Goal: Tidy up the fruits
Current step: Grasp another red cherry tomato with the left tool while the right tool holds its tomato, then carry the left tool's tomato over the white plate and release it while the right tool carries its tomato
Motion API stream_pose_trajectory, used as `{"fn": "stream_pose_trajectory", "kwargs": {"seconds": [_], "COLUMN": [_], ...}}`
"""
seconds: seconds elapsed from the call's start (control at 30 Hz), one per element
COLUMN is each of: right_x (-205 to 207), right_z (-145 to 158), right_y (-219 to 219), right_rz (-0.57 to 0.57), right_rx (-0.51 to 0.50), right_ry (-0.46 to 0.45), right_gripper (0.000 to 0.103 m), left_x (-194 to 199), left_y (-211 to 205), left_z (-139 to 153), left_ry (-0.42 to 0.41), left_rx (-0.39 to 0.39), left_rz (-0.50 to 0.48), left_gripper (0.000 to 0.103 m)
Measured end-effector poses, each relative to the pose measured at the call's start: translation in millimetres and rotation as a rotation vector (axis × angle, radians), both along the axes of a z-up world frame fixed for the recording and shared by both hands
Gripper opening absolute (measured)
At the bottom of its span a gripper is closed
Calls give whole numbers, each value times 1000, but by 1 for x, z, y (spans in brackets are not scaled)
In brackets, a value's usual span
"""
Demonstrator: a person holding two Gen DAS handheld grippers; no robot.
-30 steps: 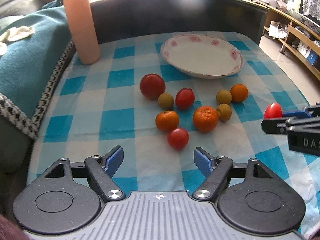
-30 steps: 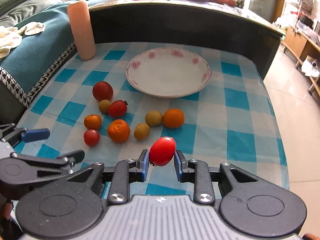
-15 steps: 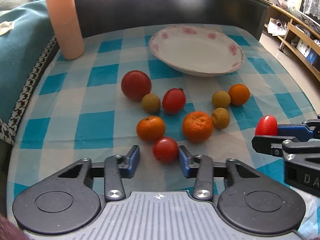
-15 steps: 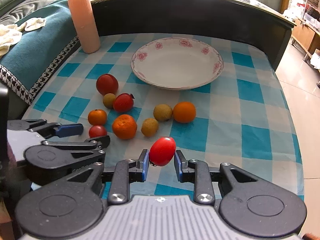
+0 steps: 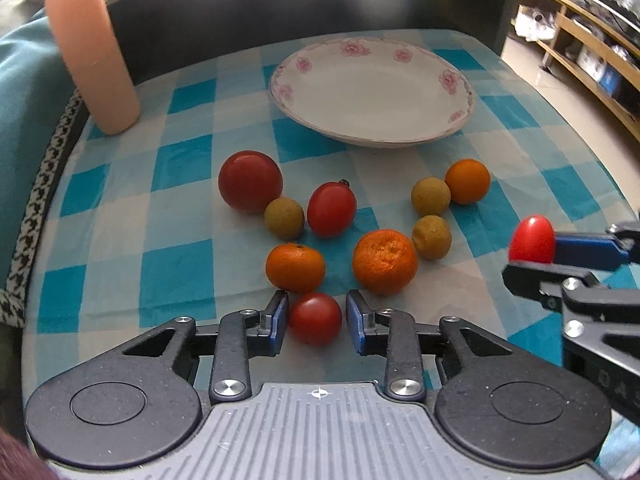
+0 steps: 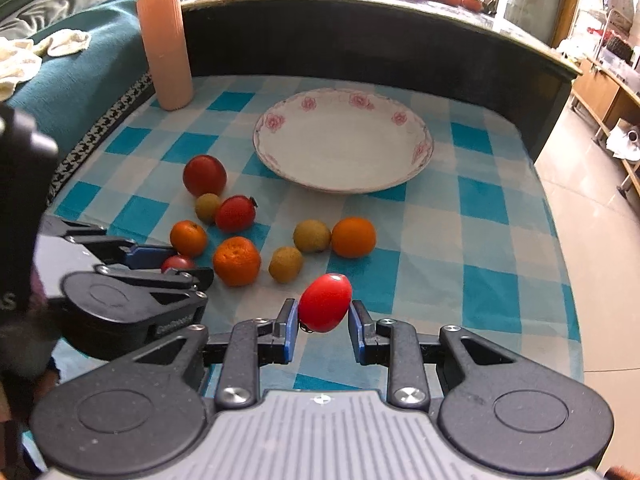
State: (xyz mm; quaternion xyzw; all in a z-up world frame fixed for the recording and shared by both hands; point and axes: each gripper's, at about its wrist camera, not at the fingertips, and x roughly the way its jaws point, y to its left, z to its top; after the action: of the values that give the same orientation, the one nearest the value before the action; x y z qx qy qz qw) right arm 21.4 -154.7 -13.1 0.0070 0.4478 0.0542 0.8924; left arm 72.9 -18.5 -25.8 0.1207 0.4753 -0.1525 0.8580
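Observation:
My left gripper (image 5: 316,320) has its jaws closed around a small red tomato (image 5: 316,323) that rests on the checked cloth; the pads look in contact with it. My right gripper (image 6: 323,312) is shut on an oval red tomato (image 6: 325,307) and holds it above the cloth; it also shows in the left wrist view (image 5: 533,239). An empty white floral plate (image 5: 452,80) sits at the back. Loose fruits lie between: a big red tomato (image 5: 250,181), another tomato (image 5: 332,209), several oranges such as (image 5: 385,267), and brownish longans such as (image 5: 284,218).
A tall pink cylinder (image 5: 93,52) stands at the back left of the cloth. A dark raised ledge (image 6: 360,36) runs behind the table. A teal blanket (image 6: 72,60) lies to the left. The floor (image 6: 600,200) drops off on the right.
My left gripper moved forward over the small red tomato and closed its jaws from wide open onto it. The right gripper kept its oval tomato and shifted slightly forward.

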Motion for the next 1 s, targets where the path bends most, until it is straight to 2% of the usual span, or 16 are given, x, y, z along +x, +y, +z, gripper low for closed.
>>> {"fn": "stream_pose_trajectory", "kwargs": {"seconds": [0.13,0.33,0.67,1.0], "right_x": [1,2,7,16], "right_z": [0,0,-4,-2], "right_y": [1,-4,-6,-10], "right_rz": [-1,-20,-31,-41], "right_rx": [2,6,23,51], "right_ry": [-1,-1,15,6], "right_gripper": [40,41,41,41], "left_x": [0,1,11,19], "left_y": [2,7,21,21], "left_z": [3,17,30,34], "left_ry": [22,28,21,7], "left_rx": [6,-36,-158,-178], "left_rz": [-15,-14,29,30], "left_gripper": [34,34,34,34]}}
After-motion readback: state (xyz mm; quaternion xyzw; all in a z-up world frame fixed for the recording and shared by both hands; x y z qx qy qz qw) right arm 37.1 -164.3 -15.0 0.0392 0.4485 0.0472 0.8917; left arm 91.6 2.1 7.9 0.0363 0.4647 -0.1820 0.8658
